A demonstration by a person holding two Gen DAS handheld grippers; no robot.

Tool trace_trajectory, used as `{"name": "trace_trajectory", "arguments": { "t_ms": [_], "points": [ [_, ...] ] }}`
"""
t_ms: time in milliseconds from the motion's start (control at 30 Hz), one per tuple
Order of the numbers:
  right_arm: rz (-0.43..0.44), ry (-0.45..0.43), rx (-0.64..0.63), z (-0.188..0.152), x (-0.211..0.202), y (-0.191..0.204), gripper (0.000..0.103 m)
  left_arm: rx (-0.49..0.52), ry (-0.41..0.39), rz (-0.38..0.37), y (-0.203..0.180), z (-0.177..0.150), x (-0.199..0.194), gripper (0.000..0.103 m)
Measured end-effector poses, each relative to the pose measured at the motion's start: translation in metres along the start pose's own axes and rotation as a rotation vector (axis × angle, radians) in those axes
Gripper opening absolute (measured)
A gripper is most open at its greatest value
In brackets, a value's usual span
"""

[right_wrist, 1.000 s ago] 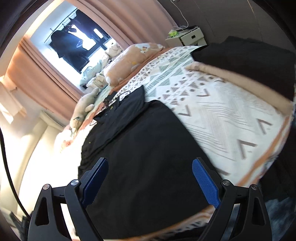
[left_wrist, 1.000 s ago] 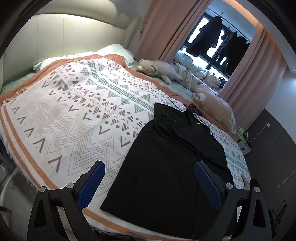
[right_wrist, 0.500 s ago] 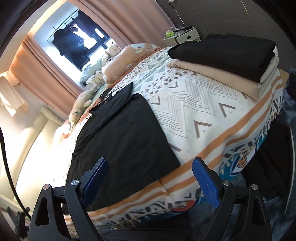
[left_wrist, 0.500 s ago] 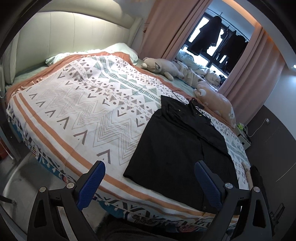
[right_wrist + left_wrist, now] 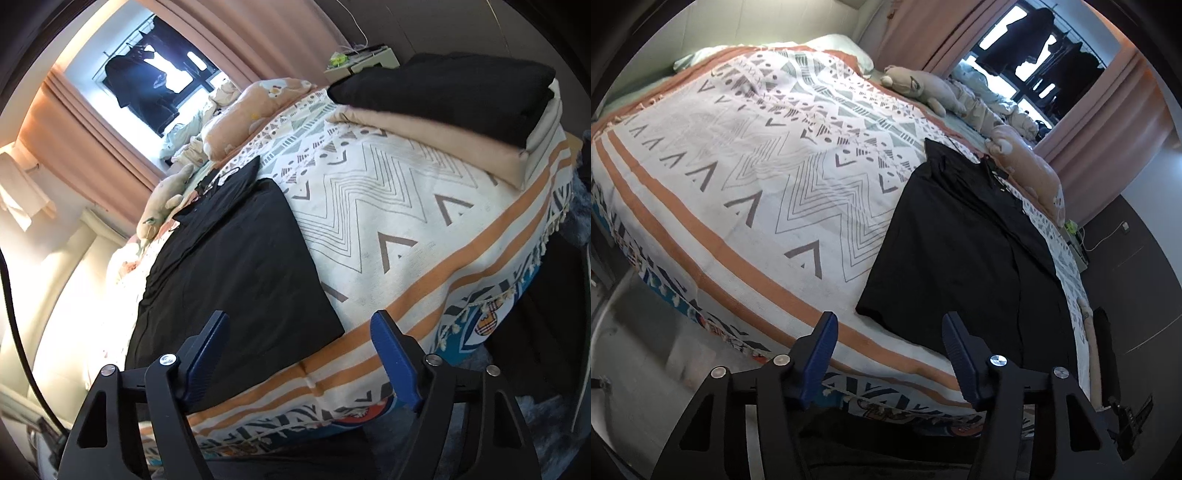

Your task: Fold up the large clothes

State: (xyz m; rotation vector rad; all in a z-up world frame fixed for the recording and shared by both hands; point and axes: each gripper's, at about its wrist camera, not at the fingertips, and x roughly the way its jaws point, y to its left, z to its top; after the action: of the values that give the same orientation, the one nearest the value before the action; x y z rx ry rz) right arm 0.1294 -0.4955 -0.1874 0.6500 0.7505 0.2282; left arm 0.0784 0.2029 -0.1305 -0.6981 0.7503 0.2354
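Right wrist view is showing the bed (image 5: 424, 206) carrying a black garment (image 5: 236, 273) lying partly folded near its foot edge, beside a stack of folded clothes (image 5: 461, 99) suggesting further folds are remaining, while each hand-held gripper, left (image 5: 888, 354) and right (image 5: 299, 350), is hovering apart and empty, with no readable writing showing.

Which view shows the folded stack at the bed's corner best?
The right wrist view: the folded stack sits in full, a black garment on a beige one, on the blanket. The left wrist view catches only a thin dark sliver at the bed's far edge.
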Motion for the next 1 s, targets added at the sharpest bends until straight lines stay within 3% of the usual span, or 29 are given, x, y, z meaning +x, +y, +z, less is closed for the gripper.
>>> {"name": "trace_trajectory", "arguments": {
  "t_ms": [200, 567, 700, 1000],
  "points": [
    [0.040, 0.026, 0.046, 0.004, 0.030, -0.011, 0.068, -0.033, 0.034, -0.024, 0.012, 0.012, 0.033, 0.055],
    [0.073, 0.089, 0.120, 0.004, 0.072, -0.033, 0.068, -0.133, 0.124, -0.052, 0.033, 0.017, 0.080, 0.054],
    [0.178, 0.096, 0.148, -0.003, 0.079, -0.038, 0.068, -0.177, 0.132, -0.108, 0.037, 0.017, 0.082, 0.054],
    [0.399, 0.125, 0.252, -0.018, 0.081, -0.037, 0.068, -0.307, 0.165, -0.337, 0.039, 0.004, 0.077, 0.054]
  ]
}}
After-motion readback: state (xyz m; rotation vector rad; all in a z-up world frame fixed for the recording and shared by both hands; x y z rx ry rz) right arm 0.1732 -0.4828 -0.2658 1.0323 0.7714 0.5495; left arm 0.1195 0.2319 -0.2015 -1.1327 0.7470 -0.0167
